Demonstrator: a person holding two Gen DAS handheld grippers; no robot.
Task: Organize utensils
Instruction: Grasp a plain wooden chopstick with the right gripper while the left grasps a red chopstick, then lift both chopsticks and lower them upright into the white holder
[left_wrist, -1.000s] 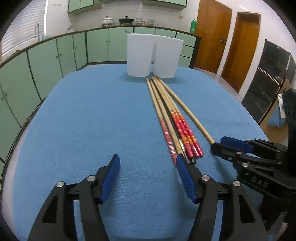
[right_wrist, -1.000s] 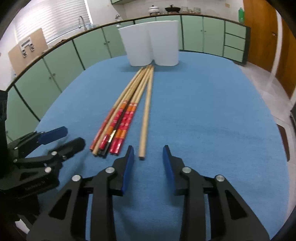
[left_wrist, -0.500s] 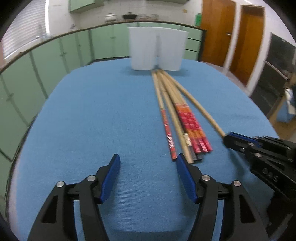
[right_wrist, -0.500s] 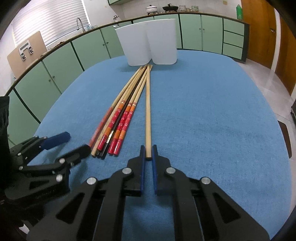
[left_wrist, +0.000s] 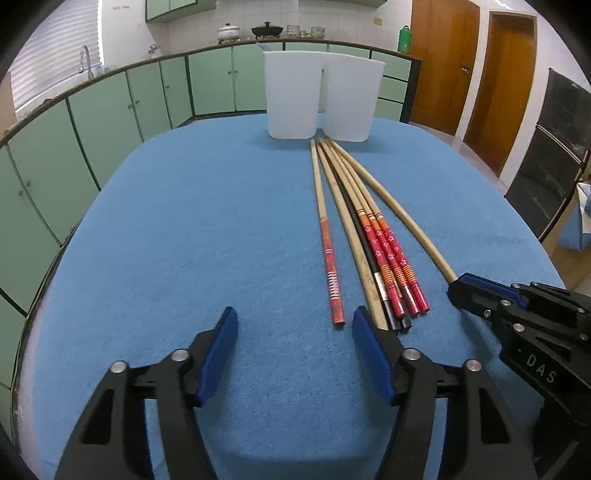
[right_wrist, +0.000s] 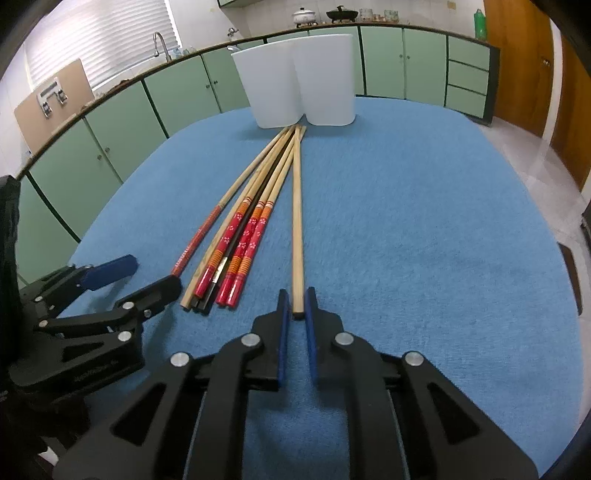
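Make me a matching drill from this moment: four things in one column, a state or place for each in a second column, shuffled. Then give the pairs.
Things
1. right gripper
2. left gripper
3. white containers
4. plain wooden chopstick

States or places
A. upright, side by side at the far end of the blue tablecloth
B. open, nothing between the pads
C. near end pinched, rest lying on the cloth
D. shut on a chopstick's end

Pairs: 1-D, 2-B, 3-A, 4-C
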